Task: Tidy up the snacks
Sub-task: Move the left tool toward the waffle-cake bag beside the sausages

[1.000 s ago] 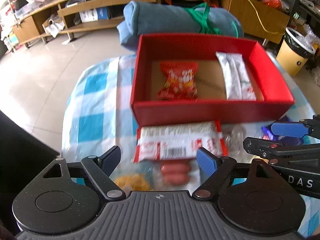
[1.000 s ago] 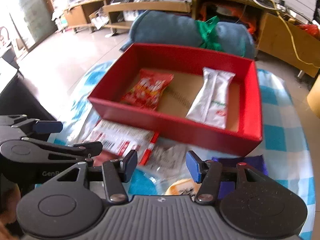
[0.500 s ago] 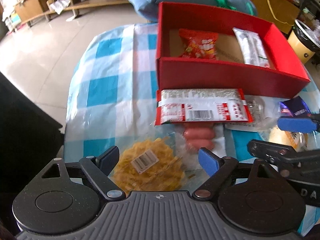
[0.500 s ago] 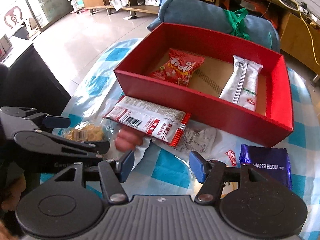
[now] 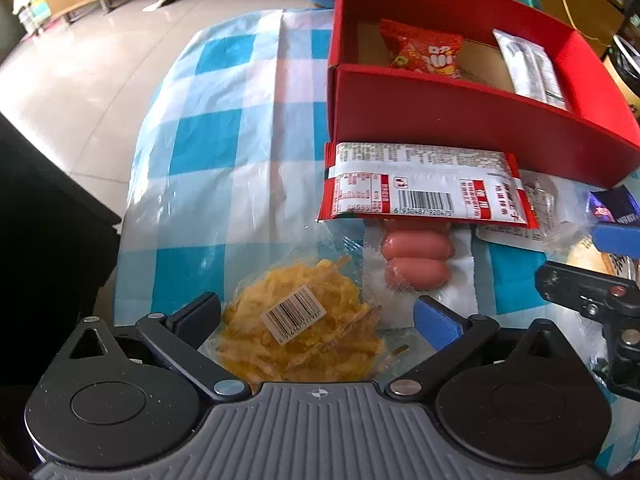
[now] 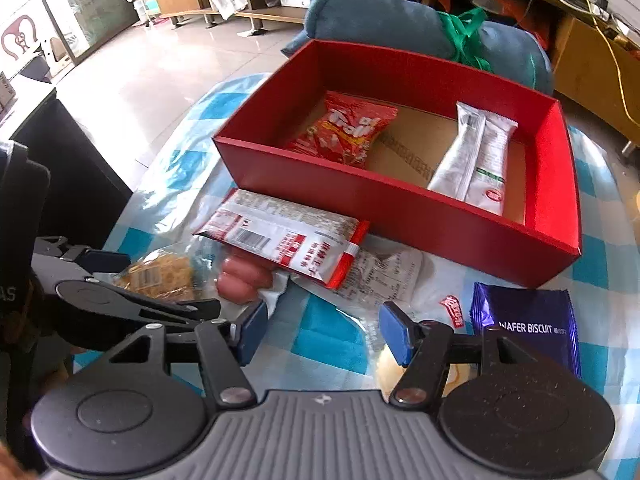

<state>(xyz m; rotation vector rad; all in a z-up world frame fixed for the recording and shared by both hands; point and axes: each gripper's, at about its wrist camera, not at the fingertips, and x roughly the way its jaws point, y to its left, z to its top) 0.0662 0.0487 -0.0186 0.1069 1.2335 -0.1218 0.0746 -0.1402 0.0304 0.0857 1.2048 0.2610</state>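
A red box holds a red gummy bag and a white bar packet. In front of it lie a red-and-white barcode packet, a pack of sausages and a clear bag of yellow snack. My left gripper points steeply down with its jaws opening. The yellow bag lies between its fingers, which do not press it. My right gripper is open over the cloth with nothing gripped. A purple wafer biscuit pack lies to its right.
A blue-checked cloth covers the small table, whose left edge drops to the floor beside a black cabinet. A rolled blue blanket lies behind the box. A clear wrapper and a pale pastry lie near the right gripper.
The left gripper has sunk and drawn back over the yellow snack bag, and its jaws have spread wider. The right gripper's jaws have opened somewhat.
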